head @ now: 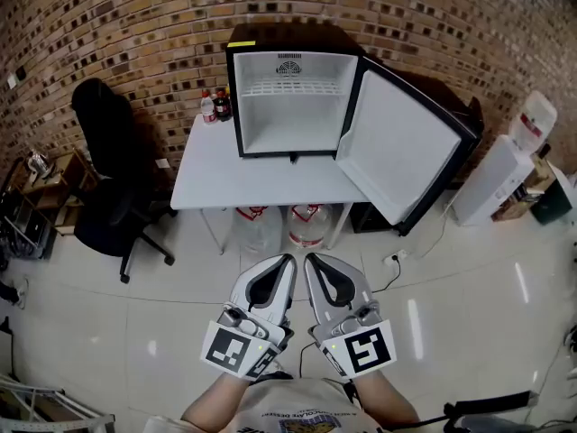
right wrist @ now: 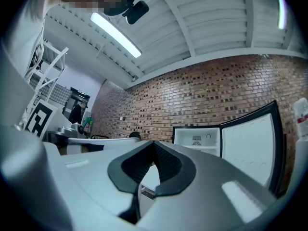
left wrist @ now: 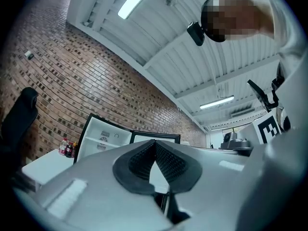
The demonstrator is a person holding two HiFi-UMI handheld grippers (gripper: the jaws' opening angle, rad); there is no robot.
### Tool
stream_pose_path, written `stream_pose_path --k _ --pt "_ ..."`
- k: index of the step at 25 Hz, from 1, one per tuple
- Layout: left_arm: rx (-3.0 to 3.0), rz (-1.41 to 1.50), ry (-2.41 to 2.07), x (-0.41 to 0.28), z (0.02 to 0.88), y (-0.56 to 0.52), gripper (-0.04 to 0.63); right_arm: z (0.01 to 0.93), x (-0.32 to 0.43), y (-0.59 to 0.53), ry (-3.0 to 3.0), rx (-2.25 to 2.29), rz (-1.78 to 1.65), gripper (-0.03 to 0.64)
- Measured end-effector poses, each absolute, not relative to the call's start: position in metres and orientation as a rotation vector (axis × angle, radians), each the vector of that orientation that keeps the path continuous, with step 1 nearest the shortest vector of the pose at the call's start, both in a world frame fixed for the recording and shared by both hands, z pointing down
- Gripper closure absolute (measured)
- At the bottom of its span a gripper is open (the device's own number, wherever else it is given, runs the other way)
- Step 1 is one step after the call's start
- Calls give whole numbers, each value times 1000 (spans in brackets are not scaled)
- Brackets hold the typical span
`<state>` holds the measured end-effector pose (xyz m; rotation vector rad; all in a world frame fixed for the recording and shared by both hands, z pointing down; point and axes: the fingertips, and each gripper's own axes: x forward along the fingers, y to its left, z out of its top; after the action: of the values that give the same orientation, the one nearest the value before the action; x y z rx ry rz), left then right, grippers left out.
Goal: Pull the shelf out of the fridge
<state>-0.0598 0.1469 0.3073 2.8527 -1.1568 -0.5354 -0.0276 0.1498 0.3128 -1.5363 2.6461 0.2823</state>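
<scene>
Both of my tools are pressed together and carry nothing: the left gripper (head: 287, 262) and the right gripper (head: 311, 262) sit side by side, close in front of me, and each one's own view shows its ribbed pads meeting at the tips with only air between them. The shelf (head: 293, 87) is a white wire rack high inside the fridge (head: 279, 36), which stands on the white table (head: 225, 179) straight ahead and well apart from both tools. Its long axis runs left to right across the cabinet, so I judge it must slide out front edge first, toward me. Neither tool is clearly nearer, since the rack lies almost on the line between them. The door (head: 397, 147) hangs open on the right, so I expect my left side has the freer approach.
</scene>
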Motion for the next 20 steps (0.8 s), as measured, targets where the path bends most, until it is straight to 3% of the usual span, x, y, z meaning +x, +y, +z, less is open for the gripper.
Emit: stream_pose_path --k 20 --pt "2832 -550 -1125 -97 314 102 592 313 -54 104 2617 -1589 276 613"
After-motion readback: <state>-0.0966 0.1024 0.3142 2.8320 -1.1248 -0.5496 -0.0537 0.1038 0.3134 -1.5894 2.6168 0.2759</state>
